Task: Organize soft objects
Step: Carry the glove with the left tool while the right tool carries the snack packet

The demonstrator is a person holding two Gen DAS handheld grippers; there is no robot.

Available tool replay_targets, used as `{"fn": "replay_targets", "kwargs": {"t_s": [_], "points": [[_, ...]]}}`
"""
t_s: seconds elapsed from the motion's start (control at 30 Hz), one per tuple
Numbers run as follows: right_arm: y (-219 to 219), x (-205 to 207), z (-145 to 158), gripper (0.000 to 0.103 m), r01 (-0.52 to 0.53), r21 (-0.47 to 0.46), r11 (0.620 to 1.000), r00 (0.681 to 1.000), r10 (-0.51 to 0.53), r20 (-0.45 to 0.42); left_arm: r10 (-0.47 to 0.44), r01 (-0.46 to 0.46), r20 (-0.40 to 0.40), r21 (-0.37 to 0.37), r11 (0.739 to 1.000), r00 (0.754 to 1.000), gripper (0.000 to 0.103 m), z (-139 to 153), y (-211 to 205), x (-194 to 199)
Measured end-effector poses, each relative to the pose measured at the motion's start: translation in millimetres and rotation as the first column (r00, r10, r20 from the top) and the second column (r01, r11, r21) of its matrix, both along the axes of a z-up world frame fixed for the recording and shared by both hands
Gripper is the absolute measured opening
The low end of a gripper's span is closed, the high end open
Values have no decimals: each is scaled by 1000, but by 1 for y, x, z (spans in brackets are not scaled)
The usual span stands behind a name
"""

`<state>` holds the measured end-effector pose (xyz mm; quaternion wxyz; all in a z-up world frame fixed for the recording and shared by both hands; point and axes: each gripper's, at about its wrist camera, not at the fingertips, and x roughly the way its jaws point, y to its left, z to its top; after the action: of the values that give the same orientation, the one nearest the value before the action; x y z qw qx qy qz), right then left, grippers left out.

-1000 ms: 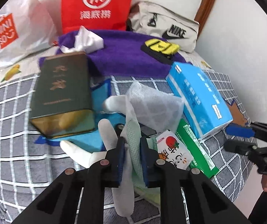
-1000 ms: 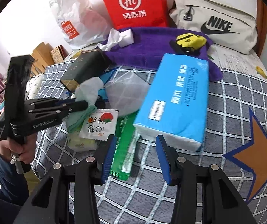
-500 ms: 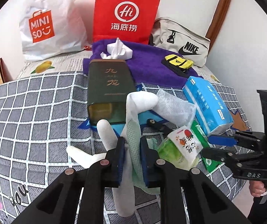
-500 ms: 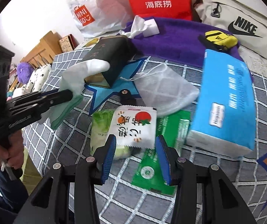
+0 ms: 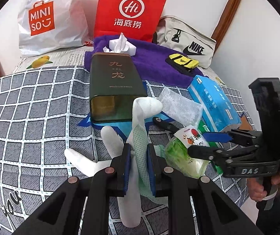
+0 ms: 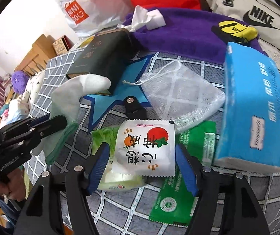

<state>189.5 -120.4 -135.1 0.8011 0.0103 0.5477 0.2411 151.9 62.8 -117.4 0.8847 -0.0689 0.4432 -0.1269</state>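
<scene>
My left gripper [image 5: 138,168] is shut on a white glove [image 5: 145,105] with a green mesh cuff, held up off the checked bedspread [image 5: 32,107]; its fingers hang down on both sides. In the right wrist view the same glove [image 6: 75,92] hangs from the left gripper [image 6: 61,121] at the left. My right gripper [image 6: 142,164] is low over a white snack packet [image 6: 145,146] with a tomato print. Its jaws are opening and stand either side of the packet without pressing on it. The packet lies on a green-and-white soft pack [image 6: 104,141].
A flat green packet [image 6: 179,195], a white mesh bag [image 6: 181,96], a blue tissue pack [image 6: 257,107] and a dark tin [image 6: 100,58] crowd the bed. Behind lie a purple towel [image 6: 189,37], a yellow pouch [image 6: 236,30], a Nike bag [image 5: 185,39] and shopping bags.
My right gripper has come down and left from the blue tissue pack to the snack packet, and its jaws have widened. The left gripper has drawn back with the glove still in it.
</scene>
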Motion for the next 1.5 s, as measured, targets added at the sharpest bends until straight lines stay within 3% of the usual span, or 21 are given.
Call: {"fn": "replay_targets", "kwargs": {"t_s": [0.2, 0.8, 0.97, 1.23, 1.37, 1.43, 1.5], "points": [[14, 1, -5, 69, -35, -51, 998, 999, 36, 25, -9, 9, -9, 0, 1000, 1000, 16, -1, -1, 3], [-6, -5, 24, 67, -48, -19, 999, 997, 49, 63, 16, -16, -1, 17, 1000, 1000, 16, 21, 4, 6], [-3, -4, 14, 67, -72, -22, 997, 997, 73, 29, 11, -11, -4, 24, 1000, 1000, 16, 23, 0, 8], [9, -2, -3, 68, -79, -144, 986, 996, 85, 35, 18, -17, -16, 29, 999, 1000, 16, 20, 2, 7], [4, 2, -7, 70, -51, -97, 994, 998, 54, 29, 21, -20, -20, 28, 999, 1000, 16, 18, 4, 7], [4, 1, -8, 68, -57, -99, 993, 998, 60, 31, 21, -20, -22, 29, 999, 1000, 16, 17, 4, 6], [4, 0, -8, 57, -80, -84, 993, 996, 83, 33, 22, -21, -24, 28, 999, 999, 16, 17, 4, 6]]}}
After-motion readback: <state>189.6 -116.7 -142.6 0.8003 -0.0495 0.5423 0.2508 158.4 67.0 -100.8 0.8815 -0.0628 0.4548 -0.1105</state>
